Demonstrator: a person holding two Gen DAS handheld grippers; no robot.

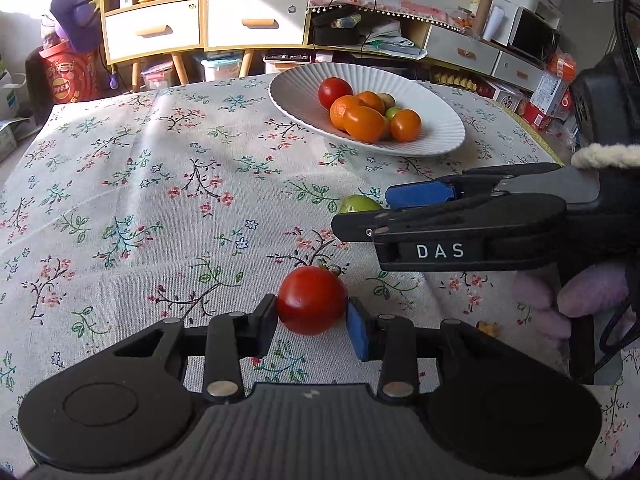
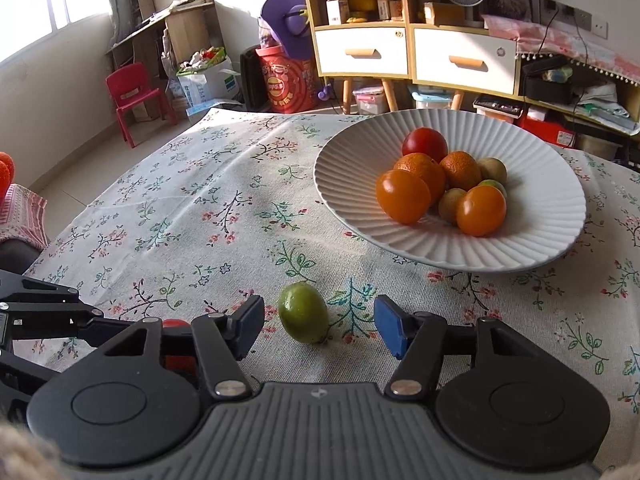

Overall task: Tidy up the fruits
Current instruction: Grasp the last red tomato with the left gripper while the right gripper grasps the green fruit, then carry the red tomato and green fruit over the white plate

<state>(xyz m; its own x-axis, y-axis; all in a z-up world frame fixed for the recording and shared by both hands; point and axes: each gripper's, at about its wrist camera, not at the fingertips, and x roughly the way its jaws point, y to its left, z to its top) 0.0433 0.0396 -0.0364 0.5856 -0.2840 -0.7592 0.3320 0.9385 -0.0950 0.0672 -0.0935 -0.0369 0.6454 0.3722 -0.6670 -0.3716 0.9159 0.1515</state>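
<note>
- The red tomato [image 1: 312, 300] is pinched between the pads of the left tongs [image 1: 312, 322], low over the floral worktop [image 1: 140, 200].
- The green fruit [image 2: 303, 313] is flanked by the spread right tongs [image 2: 318, 326], its sides untouched.
- Tomatoes, oranges and small green fruits are held in the ribbed white plate [image 2: 352, 184].

The worktop's cloth [image 2: 200, 220] is off-white with sprigs of pink, green and blue flowers on dark stems. A white ribbed plate [image 2: 532, 240] holds orange, red and green fruit. Nearer lie a red tomato [image 1: 312, 300] and a green fruit [image 2: 303, 318]. Each tool is black with blue pads [image 2: 390, 330].
</note>
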